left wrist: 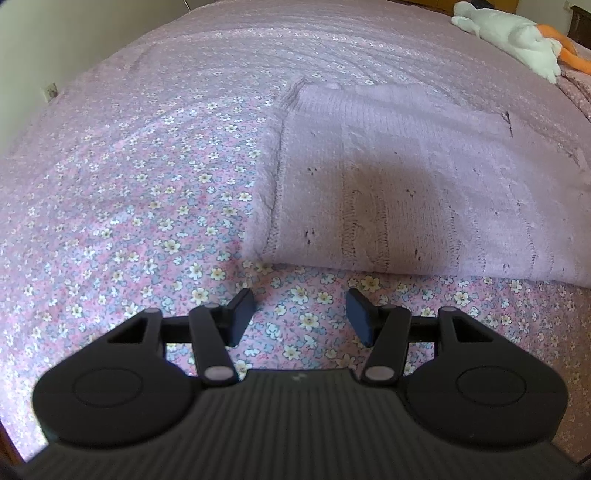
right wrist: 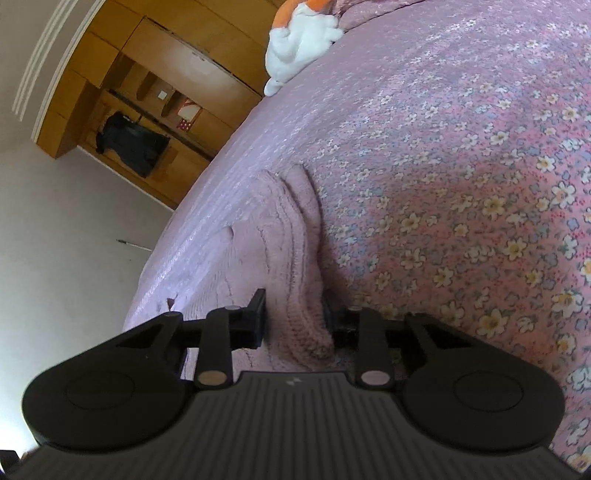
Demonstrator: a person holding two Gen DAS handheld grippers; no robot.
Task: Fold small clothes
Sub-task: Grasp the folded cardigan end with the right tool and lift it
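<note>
**Pink sweater on a flowery bed**

A pink knit sweater [left wrist: 406, 177] lies folded on the flowery bedspread [left wrist: 129, 184]. The left gripper [left wrist: 301, 317] hangs open and empty just before it. The right gripper [right wrist: 295, 317] pinches the sweater's edge. A white plush toy [right wrist: 299, 40] lies far off, near a wooden wardrobe [right wrist: 155, 81].

Pale pink cable-knit sweater [left wrist: 406, 184] on a pink bedspread [left wrist: 147, 184] sprinkled with small white and blue flowers; white-and-orange plush toy [left wrist: 506, 33].

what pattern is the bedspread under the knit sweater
Pink with small white, cream and blue flowers: the bedspread shows best in the left wrist view.
</note>
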